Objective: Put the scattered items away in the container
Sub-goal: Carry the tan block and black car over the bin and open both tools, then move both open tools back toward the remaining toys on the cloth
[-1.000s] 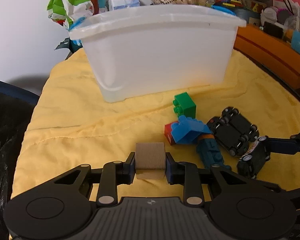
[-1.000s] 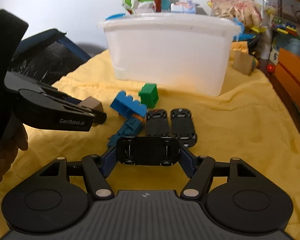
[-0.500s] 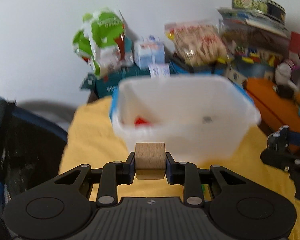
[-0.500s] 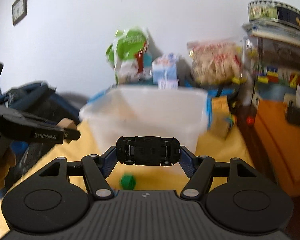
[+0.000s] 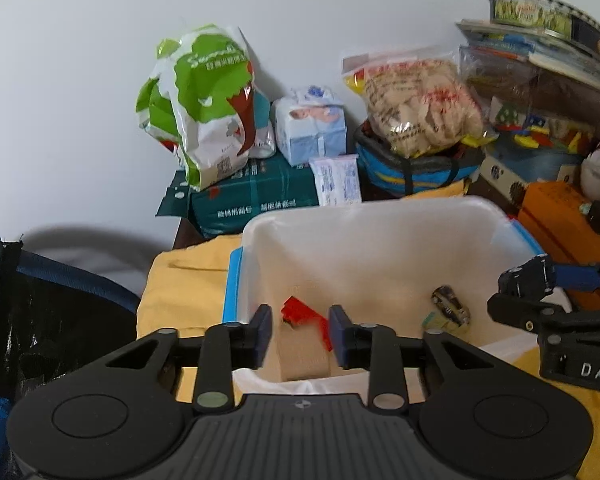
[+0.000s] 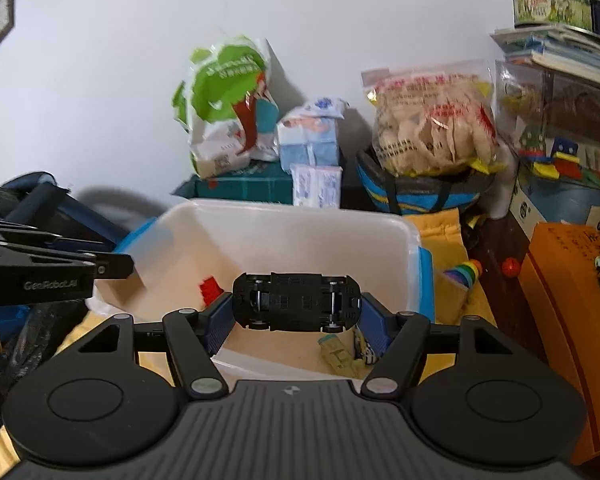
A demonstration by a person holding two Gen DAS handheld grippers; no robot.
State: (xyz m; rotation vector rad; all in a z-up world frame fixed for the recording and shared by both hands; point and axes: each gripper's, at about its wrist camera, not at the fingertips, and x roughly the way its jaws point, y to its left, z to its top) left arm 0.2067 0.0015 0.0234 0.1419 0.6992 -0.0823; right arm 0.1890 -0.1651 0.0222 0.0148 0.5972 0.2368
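The white plastic container (image 5: pixel 380 216) (image 6: pixel 300 216) sits on the yellow cloth, seen from above. My left gripper (image 5: pixel 300 330) hangs open over its near left part; a wooden block (image 5: pixel 302 344) lies blurred below the jaws inside the bin, beside a red piece (image 5: pixel 300 314). A small toy car (image 5: pixel 450 308) lies at the bin's right. My right gripper (image 6: pixel 296 312) is shut on a black toy car (image 6: pixel 296 300), held upside down over the bin's near edge. A yellow toy (image 6: pixel 336 356) lies below it.
Bags and boxes stand behind the bin: a green-white bag (image 5: pixel 204 108), tissue packs (image 5: pixel 312 128), a snack bag (image 5: pixel 416 104). An orange box (image 6: pixel 568 300) stands at the right, a dark blue bag (image 5: pixel 28 304) at the left.
Both grippers rose from the cloth to above the bin. My left gripper opened and the wooden block left its jaws into the bin. The right still holds the car.
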